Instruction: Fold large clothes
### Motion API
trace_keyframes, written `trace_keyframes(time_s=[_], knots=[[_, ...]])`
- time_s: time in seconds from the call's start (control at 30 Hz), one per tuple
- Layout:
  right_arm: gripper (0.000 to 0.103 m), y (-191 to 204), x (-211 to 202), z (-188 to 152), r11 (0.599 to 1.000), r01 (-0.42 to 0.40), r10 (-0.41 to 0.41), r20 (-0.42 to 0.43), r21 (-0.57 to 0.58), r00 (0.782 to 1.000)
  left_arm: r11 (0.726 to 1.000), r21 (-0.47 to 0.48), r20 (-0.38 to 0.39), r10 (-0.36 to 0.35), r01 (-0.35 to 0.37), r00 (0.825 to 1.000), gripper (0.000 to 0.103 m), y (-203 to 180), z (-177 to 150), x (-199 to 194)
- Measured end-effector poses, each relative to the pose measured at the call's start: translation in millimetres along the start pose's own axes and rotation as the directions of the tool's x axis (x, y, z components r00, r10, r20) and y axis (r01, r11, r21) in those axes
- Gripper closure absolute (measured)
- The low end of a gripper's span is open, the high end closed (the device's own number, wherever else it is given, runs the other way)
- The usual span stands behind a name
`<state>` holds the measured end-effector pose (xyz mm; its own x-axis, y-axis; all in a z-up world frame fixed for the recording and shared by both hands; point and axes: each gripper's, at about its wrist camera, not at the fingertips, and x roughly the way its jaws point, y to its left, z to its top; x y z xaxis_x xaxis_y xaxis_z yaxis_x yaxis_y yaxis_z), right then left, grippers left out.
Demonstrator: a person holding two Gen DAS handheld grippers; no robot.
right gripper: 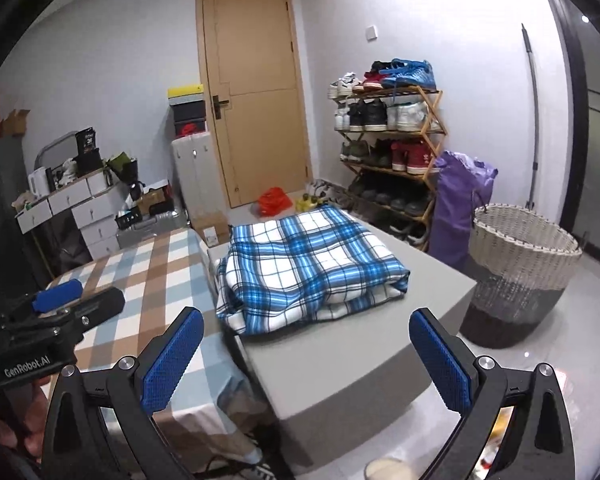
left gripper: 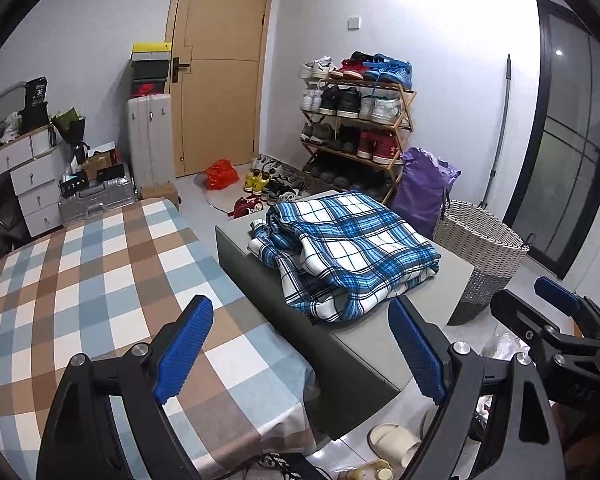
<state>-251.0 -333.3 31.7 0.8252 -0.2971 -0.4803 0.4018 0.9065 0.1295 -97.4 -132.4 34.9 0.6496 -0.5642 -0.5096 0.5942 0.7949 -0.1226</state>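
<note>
The plaid cloth (left gripper: 344, 252) lies folded in a thick, loose bundle on the grey desk (left gripper: 452, 276), toward the desk's far end, with bare grey surface on the near side. In the right wrist view the cloth (right gripper: 312, 268) shows several layers stacked at its near edge, the lower ones sticking out unevenly toward the bed.

The left claw (left gripper: 300, 352) hangs with its jaws spread wide and nothing between them; its blue pads (left gripper: 184, 352) frame the desk's near corner, short of the cloth. The right claw (right gripper: 304, 364) is also spread wide and empty, facing the desk's near end, apart from the cloth. Each claw shows at the edge of the other's view, side by side.

Relative to the desk: the bed (left gripper: 100, 280) with its checked brown, blue and white cover runs along its left side, touching or just beside it. A woven basket (right gripper: 520, 276) stands on the floor at its right, with a purple bag (right gripper: 460, 208) just beyond the basket. The shoe rack (left gripper: 356, 120) stands beyond the desk's far end against the wall, and the door (right gripper: 256, 96) is left of the rack.
</note>
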Motion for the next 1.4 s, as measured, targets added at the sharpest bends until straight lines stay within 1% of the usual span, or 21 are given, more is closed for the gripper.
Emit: trace_keyframes(time_s=[0.1,0.47,0.53,0.63,0.83,1.0,1.13,1.27,1.4], knots=[[0.000,1.4,0.0,-1.4,1.000,-0.019,0.019,0.002,0.004,1.000,1.000,0.005,-0.011,-0.023,0.023,1.000,0.016,-1.6,0.0,-0.2],[0.000,3.1,-1.3,-3.7,0.999,-0.042,0.042,0.002,0.021,0.999,1.000,0.029,-0.004,0.006,-0.006,1.000,0.016,-8.0,-1.5,1.1],[0.000,3.9,-2.3,-3.4,0.999,-0.036,0.036,0.004,0.012,0.999,1.000,0.031,0.000,0.003,-0.003,1.000,0.016,-8.5,-1.1,-0.1],[0.000,3.6,-3.3,-3.2,0.999,-0.039,0.039,0.007,0.019,0.999,0.999,0.027,0.002,-0.021,0.021,1.000,0.016,-7.9,-0.2,-1.7],[0.000,5.0,-2.7,-4.4,0.999,-0.045,0.045,0.008,0.018,0.999,0.999,0.031,0.004,-0.006,0.006,1.000,0.016,-8.9,0.4,-1.1],[0.000,3.9,-3.4,-5.0,0.998,-0.049,0.049,0.012,0.028,0.999,0.999,0.010,-0.041,-0.050,0.051,0.998,0.016,-7.4,0.7,5.0],[0.000,1.5,-3.6,-5.6,0.999,-0.045,0.044,0.013,0.030,0.999,0.999,0.026,-0.027,-0.043,0.044,0.999,0.016,-11.8,1.0,2.8],[0.000,1.7,-3.5,-6.0,0.998,-0.046,0.046,0.012,0.034,0.999,0.999,0.033,-0.015,-0.021,0.021,1.000,0.016,-14.6,2.0,0.8],[0.000,1.7,-3.9,-6.5,0.998,-0.047,0.047,0.011,0.033,0.999,0.999,0.026,-0.016,-0.027,0.028,0.999,0.016,-14.1,1.9,2.4]])
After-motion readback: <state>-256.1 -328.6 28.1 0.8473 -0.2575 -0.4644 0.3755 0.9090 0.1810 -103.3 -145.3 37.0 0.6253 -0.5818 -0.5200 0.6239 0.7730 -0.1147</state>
